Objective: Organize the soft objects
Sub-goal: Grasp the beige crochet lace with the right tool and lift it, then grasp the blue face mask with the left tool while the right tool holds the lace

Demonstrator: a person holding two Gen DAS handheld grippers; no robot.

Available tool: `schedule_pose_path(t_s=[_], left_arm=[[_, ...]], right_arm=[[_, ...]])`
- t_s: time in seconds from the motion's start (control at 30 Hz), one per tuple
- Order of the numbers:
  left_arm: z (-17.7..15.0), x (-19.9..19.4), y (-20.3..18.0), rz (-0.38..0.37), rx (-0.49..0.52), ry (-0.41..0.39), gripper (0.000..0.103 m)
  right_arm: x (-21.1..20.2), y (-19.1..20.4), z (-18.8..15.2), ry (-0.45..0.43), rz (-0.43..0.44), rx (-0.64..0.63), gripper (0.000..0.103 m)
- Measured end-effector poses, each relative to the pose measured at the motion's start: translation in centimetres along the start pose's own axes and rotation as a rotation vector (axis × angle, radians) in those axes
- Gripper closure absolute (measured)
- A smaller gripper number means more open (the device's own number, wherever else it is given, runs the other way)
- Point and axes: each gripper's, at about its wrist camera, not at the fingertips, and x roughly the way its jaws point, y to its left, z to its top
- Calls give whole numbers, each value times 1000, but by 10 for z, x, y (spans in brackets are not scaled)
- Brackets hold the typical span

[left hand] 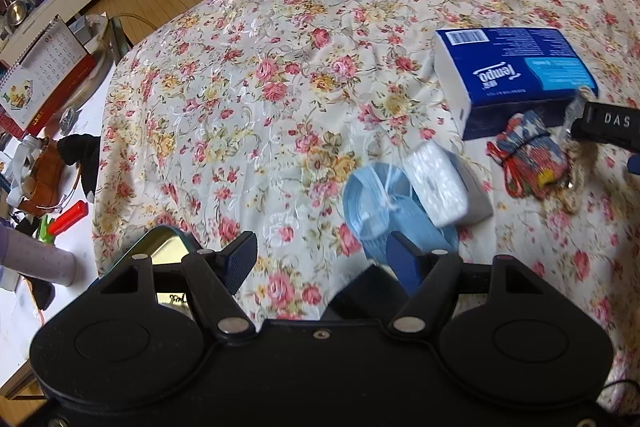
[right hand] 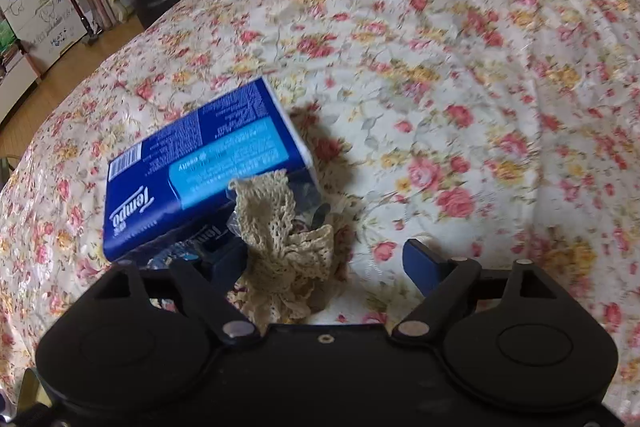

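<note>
Left wrist view: floral bedspread (left hand: 280, 75) w/ pink and yellow roses fills the frame, and the soft stuff sits bunched at the right. Blue-and-white Tempo tissue pack (left hand: 516, 75) lies far right; just near of it a red-and-blue patterned fabric bundle tied w/ dark cord (left hand: 528, 163). Left of that, a white plastic-wrapped pack (left hand: 440, 183) rests partly over a light blue pleated face mask (left hand: 380, 207). Left tongs (left hand: 324, 259) hang released, nothing btwn the pads, right finger just overlapping the mask's near edge in this view.

Over to the right wrist view: right tongs (right hand: 324, 263) are spread wide around a beige crochet lace bundle (right hand: 288, 251). Lace rests against the left finger; right finger stands clear of it, so no grip. Lace leans on the tissue pack's near corner, and something clear and plastic peeks out behind it; can't make out what.

Judgement: right side looks set for picking up or releasing the lace, can't tell which. If picking, centre the jaws on the thickest part of the wad, go low so both pads bite lace not bedspread, and squeeze slow, because open-weave lace can snag or slip. Keep clear of the tissue pack so it doesn't get dragged. Left tongs look closest to the mask; take it by the pleated body, not the ear loop.
</note>
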Motion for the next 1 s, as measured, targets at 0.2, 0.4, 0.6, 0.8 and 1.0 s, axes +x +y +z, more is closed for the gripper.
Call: schedule_pose_path(t_s=[0.2,0.4,0.6,0.8,1.0], left_arm=[[8,16,-7,-5,0,25,35],[14,26,-21,-24,9,44,35],[19,29,-39,-33,36,48,35],[24,38,-64,-40,84,59,31],[21,50,-72,-6,126,72,28]], right_arm=[[14,11,-6,-15,29,-61,18],[14,14,-7,22,59,-99,54],[-10,-9,3,-46,-17,-50,54],[-18,-41,13,-77,-34,33,53],[-10,-49,15,-52,-19,55,53]])
